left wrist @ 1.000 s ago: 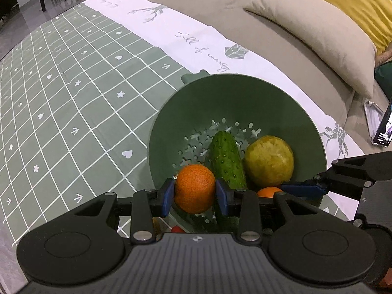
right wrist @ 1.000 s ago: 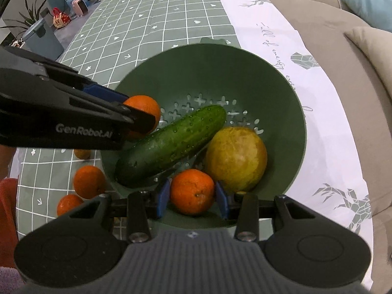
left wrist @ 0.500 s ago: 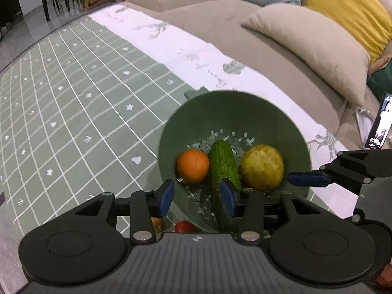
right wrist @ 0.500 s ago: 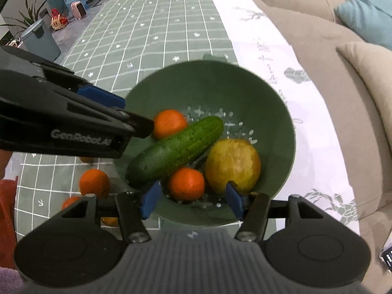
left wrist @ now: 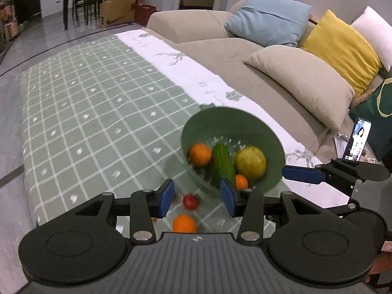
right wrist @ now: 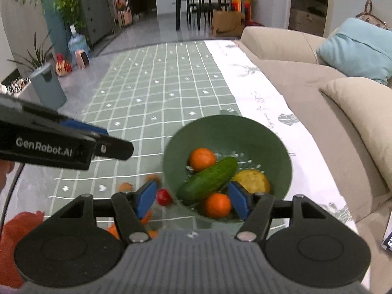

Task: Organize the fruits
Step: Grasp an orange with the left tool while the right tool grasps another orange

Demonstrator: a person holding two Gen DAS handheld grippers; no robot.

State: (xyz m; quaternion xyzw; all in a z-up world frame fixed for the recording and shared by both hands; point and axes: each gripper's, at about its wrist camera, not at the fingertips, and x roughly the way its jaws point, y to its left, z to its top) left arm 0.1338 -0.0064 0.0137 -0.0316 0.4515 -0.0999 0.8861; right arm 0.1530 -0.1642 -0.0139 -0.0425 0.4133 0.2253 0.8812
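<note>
A green colander bowl [left wrist: 259,129] [right wrist: 264,134] sits on the checked tablecloth. In it lie a cucumber [left wrist: 221,165] [right wrist: 208,178], a yellow-green round fruit [left wrist: 250,163] [right wrist: 252,181] and two oranges [left wrist: 199,154] [right wrist: 216,204]. My left gripper [left wrist: 197,199] is open and empty, raised on the near side of the bowl. My right gripper [right wrist: 193,199] is open and empty, also raised and on the near side of the bowl. A small red fruit [left wrist: 190,201] [right wrist: 163,196] and an orange [left wrist: 184,223] lie on the cloth outside the bowl.
More oranges [right wrist: 126,187] lie on the cloth to the left of the bowl. A beige sofa [left wrist: 281,73] with cushions runs along the right. A phone [left wrist: 356,139] stands at the right. An orange-red object [right wrist: 14,230] shows at lower left.
Both grippers opened and let their oranges drop into the bowl, then pulled back and up. The bowl now looks smaller and farther.
</note>
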